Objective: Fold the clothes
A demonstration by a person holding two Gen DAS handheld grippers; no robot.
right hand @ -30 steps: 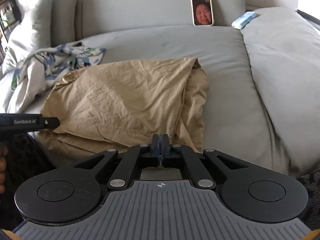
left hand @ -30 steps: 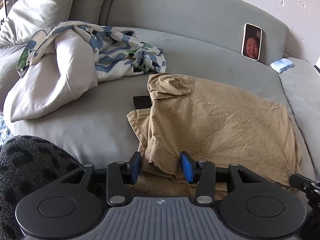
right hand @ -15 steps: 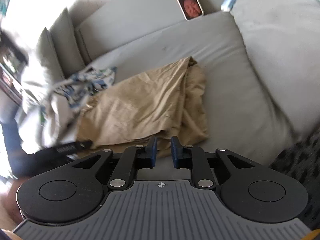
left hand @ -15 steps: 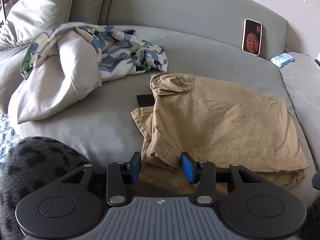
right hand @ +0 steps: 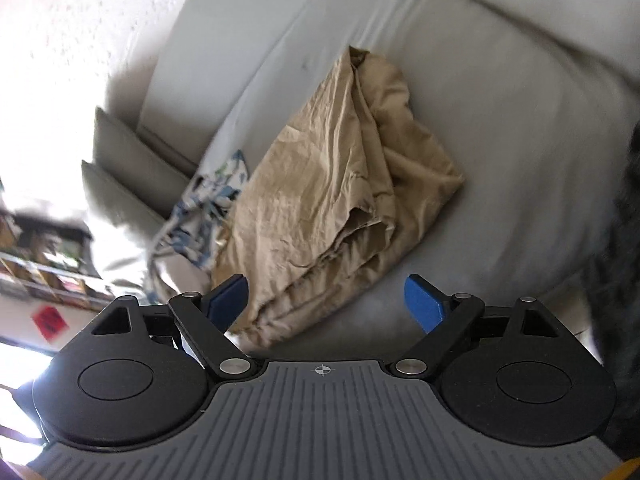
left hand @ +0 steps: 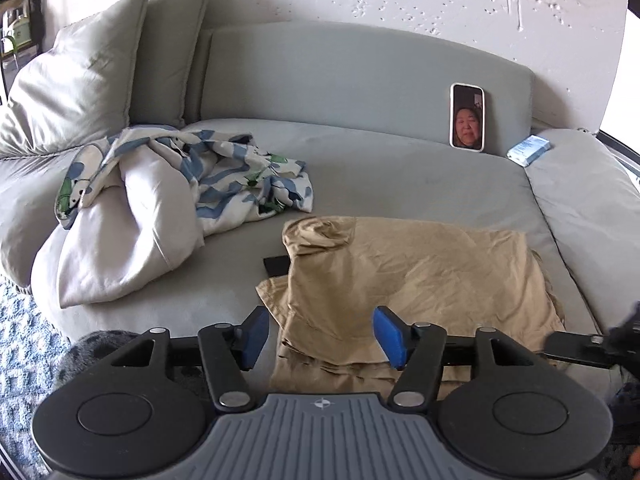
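Tan garment (left hand: 420, 272) lies layered on grey sofa (left hand: 380, 176); left gripper (left hand: 316, 336) and right gripper (right hand: 326, 300) both gaping, holding nothing. Risk: loose edges slipping, stack skewing; black object (left hand: 276, 266) beneath could snag.

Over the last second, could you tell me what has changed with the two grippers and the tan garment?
The right gripper, shut a second ago, has opened wide and swung off tilted. The left gripper opened wider and pulled back. The tan garment stays folded on the sofa, ungripped; the phone and patterned cloth are unmoved.
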